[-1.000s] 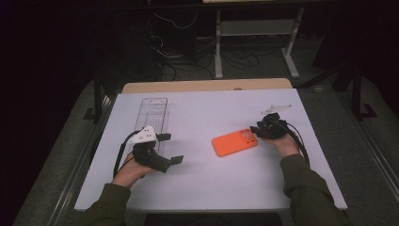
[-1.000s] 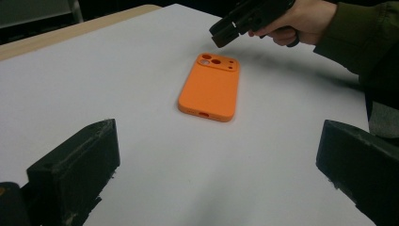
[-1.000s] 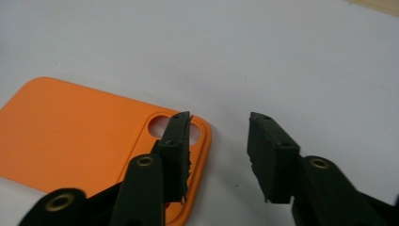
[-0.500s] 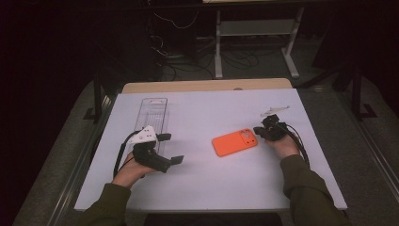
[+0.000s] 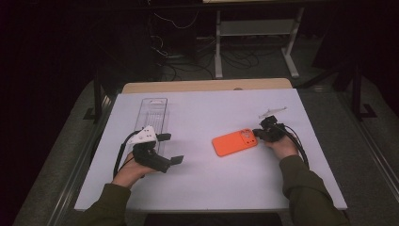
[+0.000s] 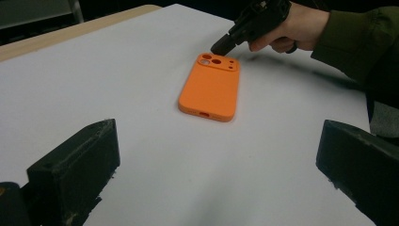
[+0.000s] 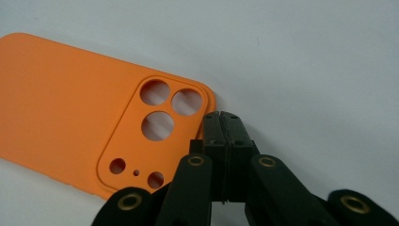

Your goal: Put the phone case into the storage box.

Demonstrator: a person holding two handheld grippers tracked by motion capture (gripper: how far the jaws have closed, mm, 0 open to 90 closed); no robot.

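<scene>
Beside the orange phone case (image 7: 70,99) — at its camera corner — rest the right tongs (image 7: 221,123) (tips pressed together, empty).

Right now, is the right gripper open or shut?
Shut: the right gripper shows both jaws pressed together, nothing between them, beside the orange phone case corner.

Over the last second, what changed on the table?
The right gripper closed its jaws: they now meet with nothing between them, tips at the camera-cutout end of the flat orange silicone phone case. The right hand barely shifted. Unchanged: the case lies flat in the same spot, the left gripper rests open on the white table, and the clear plastic tray sits beyond it.
</scene>
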